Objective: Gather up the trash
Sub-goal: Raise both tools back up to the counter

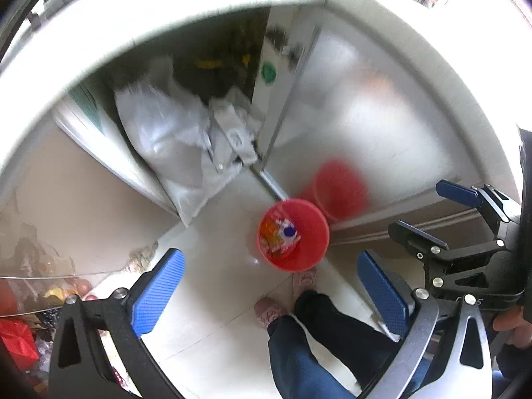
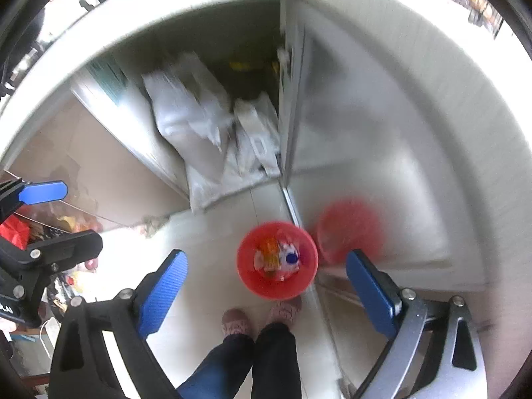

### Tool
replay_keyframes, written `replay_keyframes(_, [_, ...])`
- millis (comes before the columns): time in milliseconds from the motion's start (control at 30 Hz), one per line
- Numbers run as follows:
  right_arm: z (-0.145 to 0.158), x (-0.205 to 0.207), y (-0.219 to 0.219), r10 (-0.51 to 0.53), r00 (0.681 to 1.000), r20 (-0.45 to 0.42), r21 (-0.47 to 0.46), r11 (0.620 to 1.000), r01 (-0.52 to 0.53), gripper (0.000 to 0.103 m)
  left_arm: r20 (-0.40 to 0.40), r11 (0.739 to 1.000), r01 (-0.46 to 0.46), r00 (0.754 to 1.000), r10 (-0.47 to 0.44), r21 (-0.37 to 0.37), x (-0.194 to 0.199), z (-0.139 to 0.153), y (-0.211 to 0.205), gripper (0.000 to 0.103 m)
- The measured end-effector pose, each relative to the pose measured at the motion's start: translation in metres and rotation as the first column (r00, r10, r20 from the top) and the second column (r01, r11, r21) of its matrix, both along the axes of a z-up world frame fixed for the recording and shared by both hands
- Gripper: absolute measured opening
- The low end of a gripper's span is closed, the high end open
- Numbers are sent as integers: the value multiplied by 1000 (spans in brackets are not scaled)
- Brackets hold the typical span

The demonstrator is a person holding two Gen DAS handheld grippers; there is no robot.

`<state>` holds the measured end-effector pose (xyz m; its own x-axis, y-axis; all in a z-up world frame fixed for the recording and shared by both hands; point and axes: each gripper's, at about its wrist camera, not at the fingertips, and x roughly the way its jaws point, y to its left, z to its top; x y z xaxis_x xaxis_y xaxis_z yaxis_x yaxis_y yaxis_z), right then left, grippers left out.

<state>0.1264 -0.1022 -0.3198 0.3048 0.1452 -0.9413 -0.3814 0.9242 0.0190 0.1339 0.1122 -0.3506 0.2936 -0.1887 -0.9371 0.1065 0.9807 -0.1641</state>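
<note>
At the left, a cluttered pile with red packaging lies by a reflective beige wall panel. White plastic sacks lean in a dark doorway. The pale glossy tiled floor carries a round red plastic bin holding colourful wrappers, just before the person's pink slippers. Both the left gripper and the right gripper are spread wide above it, gripping nothing.

Home interior, tiled floor, slippers

Left hand-held gripper and right hand-held gripper, side by side, pointing steeply down, jaws wide apart, nothing between.
</note>
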Motion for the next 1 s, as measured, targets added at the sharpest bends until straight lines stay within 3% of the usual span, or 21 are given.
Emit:
replay_keyframes(267, [110,4,-12,-20,991,135,48,999,14,100,135,1000,5,991,-2,-16,-1,113,-8,103])
replay_keyframes(533, [189,8,-35,-85,973,214,79,994,69,100,233,998,65,971,-57,-27,9,192,-30,103])
replay_keyframes(833, [237,40,-70,-147,948,284,129,985,114,100,320,991,134,938,-133,20,57,249,-70,103])
replay_keyframes(1000, [249,80,-90,-175,937,302,149,980,135,100,326,989,146,934,-142,14,104,261,-94,103])
